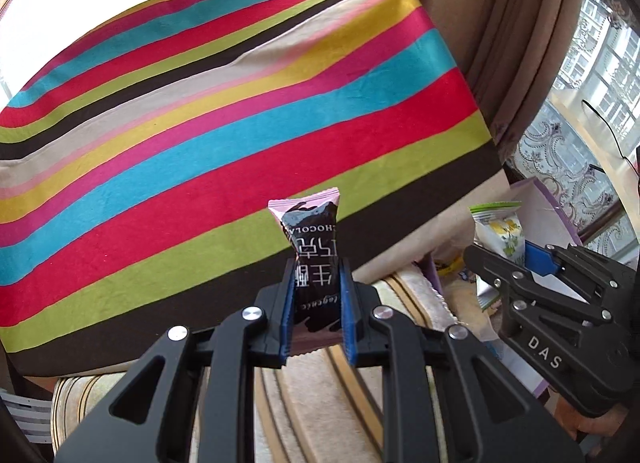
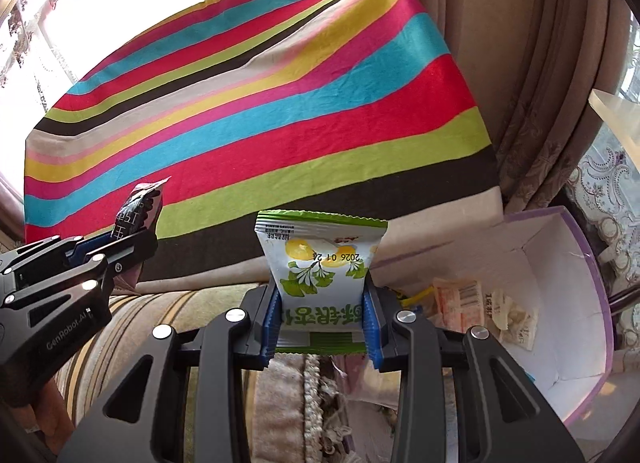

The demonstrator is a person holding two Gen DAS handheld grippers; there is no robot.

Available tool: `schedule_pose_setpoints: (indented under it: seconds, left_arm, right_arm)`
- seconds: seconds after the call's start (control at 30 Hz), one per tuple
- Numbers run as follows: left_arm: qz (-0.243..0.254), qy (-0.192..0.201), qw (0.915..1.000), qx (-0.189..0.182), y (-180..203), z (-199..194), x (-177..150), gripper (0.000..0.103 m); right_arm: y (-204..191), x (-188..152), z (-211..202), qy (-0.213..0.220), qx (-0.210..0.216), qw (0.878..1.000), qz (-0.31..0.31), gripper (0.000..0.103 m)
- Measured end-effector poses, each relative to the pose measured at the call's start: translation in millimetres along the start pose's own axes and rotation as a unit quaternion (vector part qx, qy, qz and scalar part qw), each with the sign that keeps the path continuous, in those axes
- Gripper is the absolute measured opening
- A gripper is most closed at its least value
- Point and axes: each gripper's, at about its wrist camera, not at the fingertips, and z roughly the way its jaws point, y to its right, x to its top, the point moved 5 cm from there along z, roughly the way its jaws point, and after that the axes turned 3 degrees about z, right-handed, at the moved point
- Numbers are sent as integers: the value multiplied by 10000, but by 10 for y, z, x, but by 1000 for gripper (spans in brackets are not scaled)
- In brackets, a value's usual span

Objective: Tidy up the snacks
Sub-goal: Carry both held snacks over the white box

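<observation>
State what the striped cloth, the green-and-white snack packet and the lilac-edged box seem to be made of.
Striped cloth: woven fabric, matt, with soft folds. Green-and-white snack packet: thin plastic film, likely; slight sheen, crimped serrated seal. Lilac-edged box: probably cardboard; flat white walls, creased corners.

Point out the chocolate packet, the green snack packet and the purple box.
Chocolate packet [image 1: 310,223]: left wrist view, upper dark printed part above the fingers.
Green snack packet [image 2: 320,259]: right wrist view, white middle with the yellow fruit.
Purple box [image 2: 560,263]: right wrist view, white inner wall.
</observation>
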Motion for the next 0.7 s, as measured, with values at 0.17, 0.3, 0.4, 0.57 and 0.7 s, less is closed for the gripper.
schedule_pose_setpoints:
  seconds: [0.17, 0.3, 0.4, 0.57, 0.7]
  left_arm:
    - [340, -56, 9992, -207, 405, 4, -41, 20]
    - [620, -116, 9975, -307, 707, 16, -80, 19]
    - [804, -177, 9958, -404, 926, 48, -106, 19]
    - [1025, -360, 9921, -626, 1261, 111, -166, 20]
    - [1202, -535, 9882, -786, 1468, 163, -232, 20]
  right_arm:
    - [338, -134, -115, -16, -176, 9996, 229, 34]
    - [574, -243, -172, -24, -296, 9987, 419, 34]
    - [757, -324, -214, -28, -391, 9976, 563, 34]
    - [1059, -455, -283, -49, -596, 9950, 804, 34]
    - [1277, -581, -299, -122, -749, 9920, 1010, 35]
